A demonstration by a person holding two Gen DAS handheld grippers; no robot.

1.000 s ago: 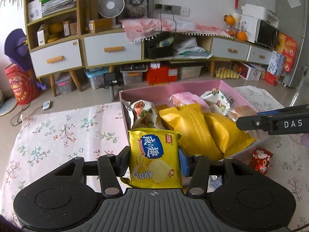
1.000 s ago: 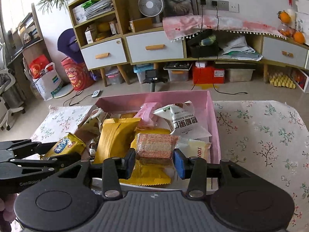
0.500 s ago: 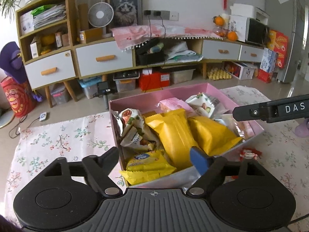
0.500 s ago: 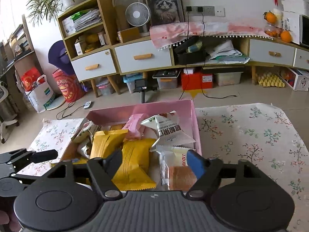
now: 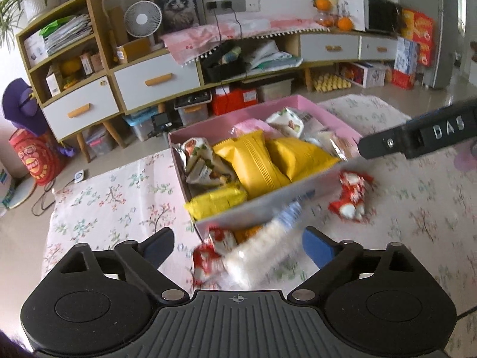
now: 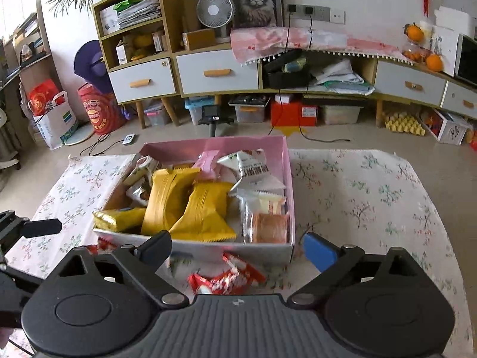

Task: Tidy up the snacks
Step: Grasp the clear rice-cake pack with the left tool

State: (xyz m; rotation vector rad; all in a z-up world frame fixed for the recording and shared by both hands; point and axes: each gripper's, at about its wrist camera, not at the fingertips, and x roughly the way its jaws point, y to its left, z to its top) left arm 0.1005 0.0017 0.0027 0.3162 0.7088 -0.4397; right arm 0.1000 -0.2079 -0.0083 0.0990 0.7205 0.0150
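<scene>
Hovering with left gripper [image 5: 237, 246] and right gripper [image 6: 237, 246] jaws just spread apart, empty. Lying loose at the desk's near edge: red snack packets [image 6: 226, 277], risking a slide off if nudged. Filling beyond: pink box [image 6: 290, 185], crowded with yellow packs [image 6: 179, 200]; open cloth right.

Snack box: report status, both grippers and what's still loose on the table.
Left gripper, right gripper: jaws just opened, nothing gripped. Pink box full of packets. Red packets and a white packet outside it.
</scene>
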